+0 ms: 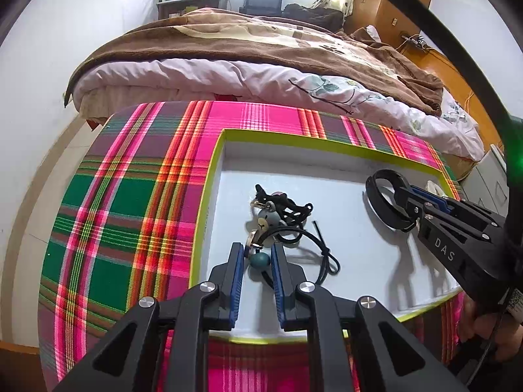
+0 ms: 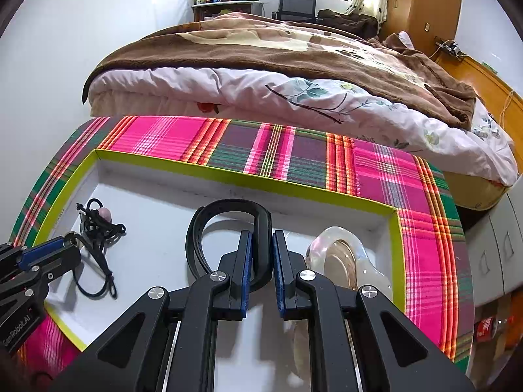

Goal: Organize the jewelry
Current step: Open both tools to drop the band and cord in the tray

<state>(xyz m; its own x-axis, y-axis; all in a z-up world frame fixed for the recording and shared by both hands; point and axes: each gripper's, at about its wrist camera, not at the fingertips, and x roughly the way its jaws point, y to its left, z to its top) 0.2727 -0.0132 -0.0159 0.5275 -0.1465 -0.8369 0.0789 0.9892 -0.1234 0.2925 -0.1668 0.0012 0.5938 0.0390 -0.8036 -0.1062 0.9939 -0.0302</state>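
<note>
A white tray with a lime-green rim [image 1: 225, 137] [image 2: 294, 187] lies on a plaid cloth. In it lies a black cord necklace with beads [image 1: 281, 215] [image 2: 98, 228]. My left gripper [image 1: 258, 251] is shut on its teal bead [image 1: 260, 260] near the tray's front. My right gripper [image 2: 261, 248] [image 1: 408, 202] is shut on a black looped band [image 2: 225, 225] [image 1: 380, 192] at the tray's right half. A clear glass bangle [image 2: 346, 258] lies just right of the right gripper.
The plaid cloth [image 1: 130, 202] [image 2: 425, 228] covers the table around the tray. A bed with a brown blanket [image 1: 261, 52] [image 2: 294, 52] stands right behind the table. A grey drawer unit [image 2: 500, 248] stands at the right.
</note>
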